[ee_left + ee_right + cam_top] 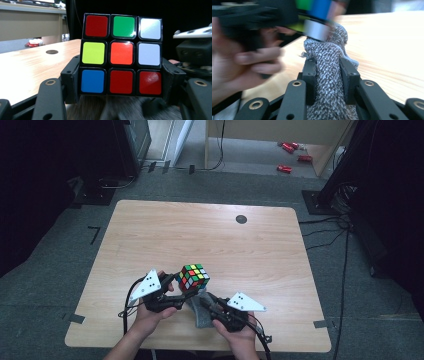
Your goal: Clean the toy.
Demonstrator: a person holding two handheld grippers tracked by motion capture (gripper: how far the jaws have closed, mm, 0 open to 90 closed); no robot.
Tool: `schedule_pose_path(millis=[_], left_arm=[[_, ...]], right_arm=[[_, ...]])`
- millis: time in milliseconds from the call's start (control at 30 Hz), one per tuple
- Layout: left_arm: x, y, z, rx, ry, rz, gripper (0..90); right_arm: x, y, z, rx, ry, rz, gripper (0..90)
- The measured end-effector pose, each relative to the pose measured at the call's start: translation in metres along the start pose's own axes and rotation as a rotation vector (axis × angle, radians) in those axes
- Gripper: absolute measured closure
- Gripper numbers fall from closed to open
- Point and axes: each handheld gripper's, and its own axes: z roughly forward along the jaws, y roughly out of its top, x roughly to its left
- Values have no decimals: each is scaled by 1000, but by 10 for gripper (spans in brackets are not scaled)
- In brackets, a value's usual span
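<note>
Your right hand-held gripper (328, 82) is clamped on the grey cloth (328, 65), bunched just under the cube (121, 53); your left hand-held gripper (121, 82) pinches the cube's lower layer above the counter (210, 235). Hold the cube steady and wipe with short, light strokes, or it may twist loose.

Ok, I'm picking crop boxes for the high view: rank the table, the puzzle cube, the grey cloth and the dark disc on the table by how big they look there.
1. table
2. and 3. puzzle cube and grey cloth, unsure: they look similar, and the cloth is partly hidden behind the claws
4. dark disc
</note>
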Motion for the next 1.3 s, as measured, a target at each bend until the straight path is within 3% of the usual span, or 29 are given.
schedule_pose_path(millis=[100, 333, 400, 533, 633, 700, 800, 900, 1033, 1100, 1167, 1233, 1300], left_arm=[[1, -1, 1, 4, 4, -5, 339], [-4, -4, 5, 16, -14, 4, 338], [-3, -3, 4, 15, -17, 3, 339], [0, -3, 3, 15, -16, -3, 339], [0, -3, 3, 22, -28, -5, 339], [-1, -3, 4, 23, -38, 0, 339], [-2, -4, 6, 38, -43, 8, 339], [0, -5, 5, 49, -42, 11, 338], [2, -5, 4, 47, -40, 3, 338], [1, -4, 4, 35, -52, -1, 338], [0, -3, 4, 30, -61, 3, 339], [-1, -3, 4, 40, -63, 12, 338], [0, -4, 5, 53, -58, 18, 338]], right_arm=[[-9, -1, -3, -6, -41, 41, 711], [11, -4, 8, 43, 66, -38, 706], [12, -3, 7, 35, 57, -53, 707], [-7, 7, -7, -37, -11, 1, 714], [-18, 15, -20, -109, -30, 28, 719], [-20, 18, -22, -110, -17, 14, 720], [-19, 16, -18, -93, 49, -6, 726], [-22, 21, -23, -137, 89, -7, 730], [-28, 31, -37, -209, 84, 12, 729], [-29, 29, -35, -183, 59, 10, 729], [-29, 24, -28, -123, 41, 7, 728], [-27, 20, -22, -94, 87, 21, 727], [-26, 21, -23, -117, 137, 38, 726]])
